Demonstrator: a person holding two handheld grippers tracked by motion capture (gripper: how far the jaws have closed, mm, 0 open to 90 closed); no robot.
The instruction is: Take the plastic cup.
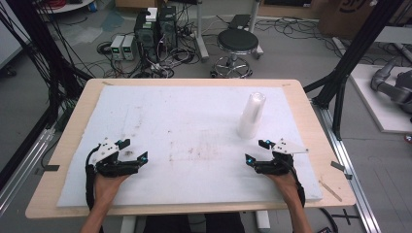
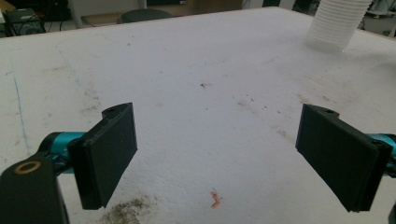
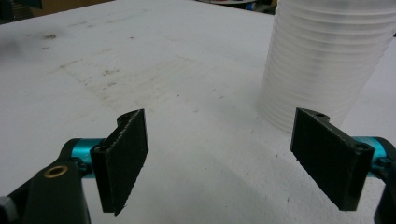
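Observation:
A tall stack of clear ribbed plastic cups point(image 1: 251, 115) stands upside down on the white foam board point(image 1: 184, 126), right of centre. In the right gripper view the stack of cups point(image 3: 322, 60) rises just ahead and to the right of the jaws. My right gripper point(image 1: 258, 151) rests near the board's front right, a short way in front of the stack, jaws open with nothing between them point(image 3: 224, 158). My left gripper point(image 1: 132, 150) lies at the front left, open and empty point(image 2: 219, 154). From there the stack of cups point(image 2: 337, 23) stands far off at the upper right.
The foam board lies on a wooden table point(image 1: 63, 145). A small orange scrap point(image 2: 215, 199) and dirt smudges mark the board by the left gripper. Behind the table are a black stool point(image 1: 237, 42), computer cases point(image 1: 155, 29) and tangled cables on the floor.

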